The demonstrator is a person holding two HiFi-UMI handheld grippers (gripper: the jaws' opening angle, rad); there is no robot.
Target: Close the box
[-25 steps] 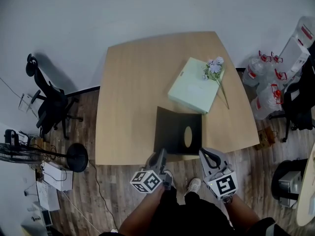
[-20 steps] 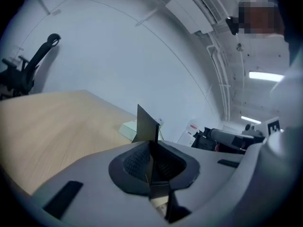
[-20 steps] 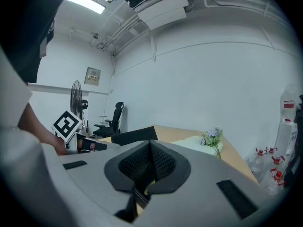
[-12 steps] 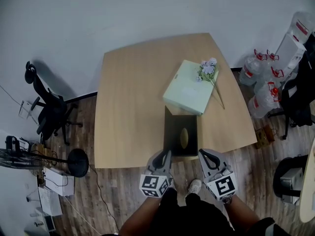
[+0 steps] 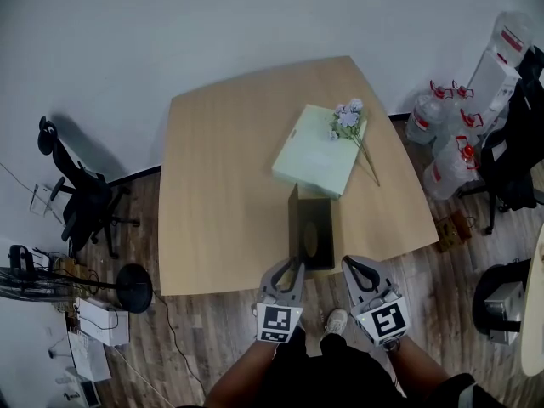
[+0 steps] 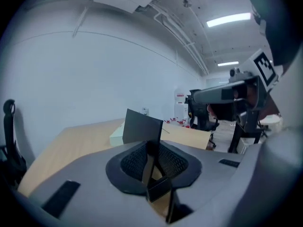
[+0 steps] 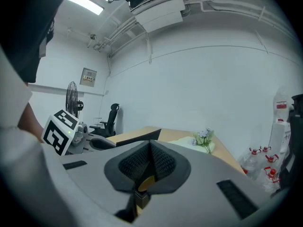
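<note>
Box (image 5: 313, 232) sits at the near edge of the bench (image 5: 221, 177), right in front of you. Its long side points away from you, toward the pale green box (image 5: 316, 153). Its dark flap (image 6: 142, 126) stands up. Your left claw (image 5: 289, 272) is opening, with the brown box edge showing between its jaws. Your right claw (image 5: 351, 269) is pressed together.
</note>
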